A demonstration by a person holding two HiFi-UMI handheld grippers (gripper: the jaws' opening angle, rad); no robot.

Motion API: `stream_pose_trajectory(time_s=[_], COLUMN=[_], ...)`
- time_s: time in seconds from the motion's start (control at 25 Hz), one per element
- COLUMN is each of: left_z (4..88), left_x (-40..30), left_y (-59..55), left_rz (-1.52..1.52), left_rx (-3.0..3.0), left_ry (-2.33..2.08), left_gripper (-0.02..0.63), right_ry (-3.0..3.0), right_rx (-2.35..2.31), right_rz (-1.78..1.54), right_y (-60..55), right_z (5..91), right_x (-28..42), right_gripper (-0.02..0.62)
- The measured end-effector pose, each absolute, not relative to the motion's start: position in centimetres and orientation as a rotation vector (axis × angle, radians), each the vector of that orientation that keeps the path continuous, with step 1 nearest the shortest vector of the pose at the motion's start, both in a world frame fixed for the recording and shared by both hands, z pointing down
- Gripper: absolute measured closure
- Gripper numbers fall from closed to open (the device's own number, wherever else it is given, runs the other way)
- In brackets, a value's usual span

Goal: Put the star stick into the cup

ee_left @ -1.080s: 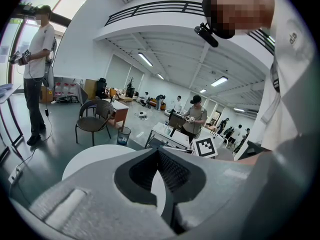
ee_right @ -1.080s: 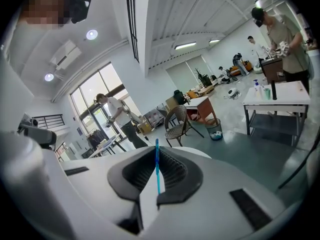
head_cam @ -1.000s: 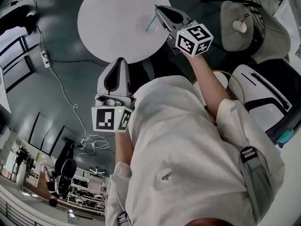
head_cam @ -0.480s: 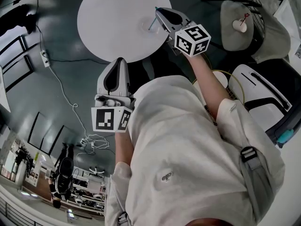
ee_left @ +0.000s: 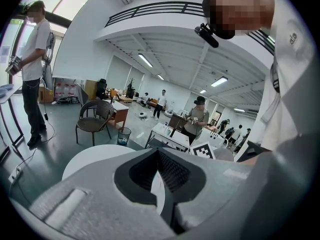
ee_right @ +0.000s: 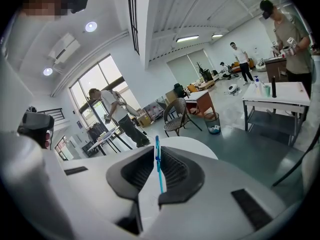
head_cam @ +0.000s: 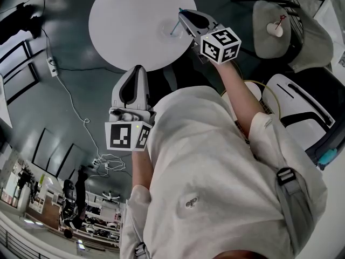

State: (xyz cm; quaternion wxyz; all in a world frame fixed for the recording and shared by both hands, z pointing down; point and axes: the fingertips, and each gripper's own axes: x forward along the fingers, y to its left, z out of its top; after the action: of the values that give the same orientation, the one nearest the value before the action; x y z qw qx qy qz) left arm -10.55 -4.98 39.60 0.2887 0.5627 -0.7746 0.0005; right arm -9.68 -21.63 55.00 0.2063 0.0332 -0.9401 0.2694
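Table point(head_cam: 118, 26) (round, white) bears cup point(head_cam: 164, 28) | chair point(head_cam: 269, 47) right | cable point(head_cam: 108, 161) left

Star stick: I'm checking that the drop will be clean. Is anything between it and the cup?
Nothing visible does. The star stick stands between the right tongs, whose jaws are opening, and in the head view its lower end seems to reach the clear cup on the round white table.

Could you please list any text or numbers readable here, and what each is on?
No readable words or numbers.
Left gripper cube: square marker pattern, no letters.
Right gripper, jaws opening with the star stick between them: likewise.
Shirt emblem: too small to read.
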Motion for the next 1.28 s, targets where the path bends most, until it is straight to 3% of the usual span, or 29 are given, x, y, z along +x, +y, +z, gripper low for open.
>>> stream_pose_trajectory(time_s=[1.28], left_z=[39.7], left_x=[-11.4], left_y=[-5.2], left_rz=[0.007], left_rx=[1.498], left_ry=[-2.063], left_gripper=[0.595], right_ry=[-2.571], right_rx=[0.052], right_rz=[0.768], right_y=[-21.3], right_z=[56.4], right_x=[-10.1], right_gripper=[0.483])
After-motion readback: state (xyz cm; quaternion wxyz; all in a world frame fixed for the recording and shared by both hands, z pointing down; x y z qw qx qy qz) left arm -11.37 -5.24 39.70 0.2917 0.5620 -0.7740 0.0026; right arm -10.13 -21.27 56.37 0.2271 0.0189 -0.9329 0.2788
